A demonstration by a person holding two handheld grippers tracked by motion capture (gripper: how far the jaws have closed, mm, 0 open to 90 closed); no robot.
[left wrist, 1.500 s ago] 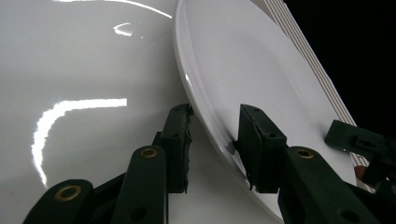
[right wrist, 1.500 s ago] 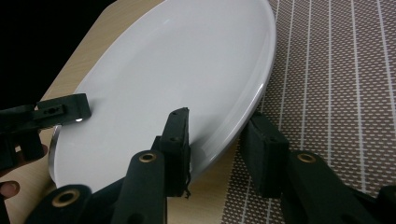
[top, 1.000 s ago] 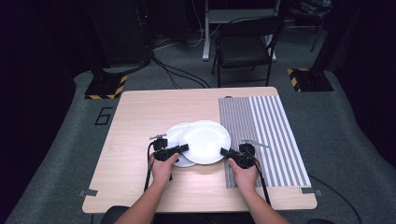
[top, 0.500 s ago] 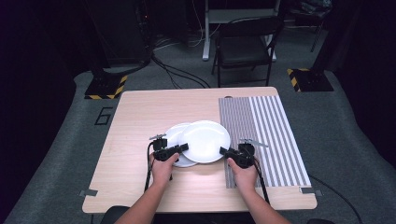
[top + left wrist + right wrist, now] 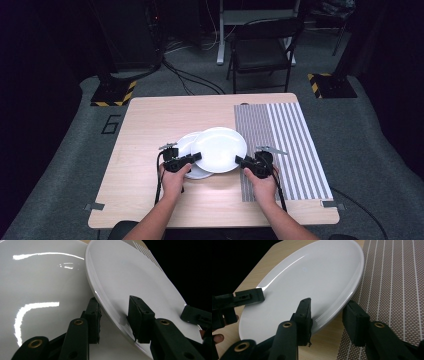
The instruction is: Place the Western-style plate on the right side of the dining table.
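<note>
Dark room, grey carpet floor [image 5: 60,165]. Light wood surface [image 5: 150,120] with grey striped mat [image 5: 290,145] on its right part. Black folding chair [image 5: 262,55] behind, cables [image 5: 190,82] across floor, two yellow-black striped stand bases [image 5: 112,92] [image 5: 332,85], "6" marked on carpet [image 5: 111,124].

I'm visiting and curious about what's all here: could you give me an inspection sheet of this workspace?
Surface: light wooden table, grey striped placemat on its right side.
Job's things: upper white round plate overlapping lower white round plate.
Clutter: nothing seen.
Grippers: left gripper and right gripper straddle the upper plate's opposite rims; fingers have just been opening, not pressing.
Cables: black gripper cables; more floor cables.
Surroundings: black folding chair, grey carpet, dark room.
</note>
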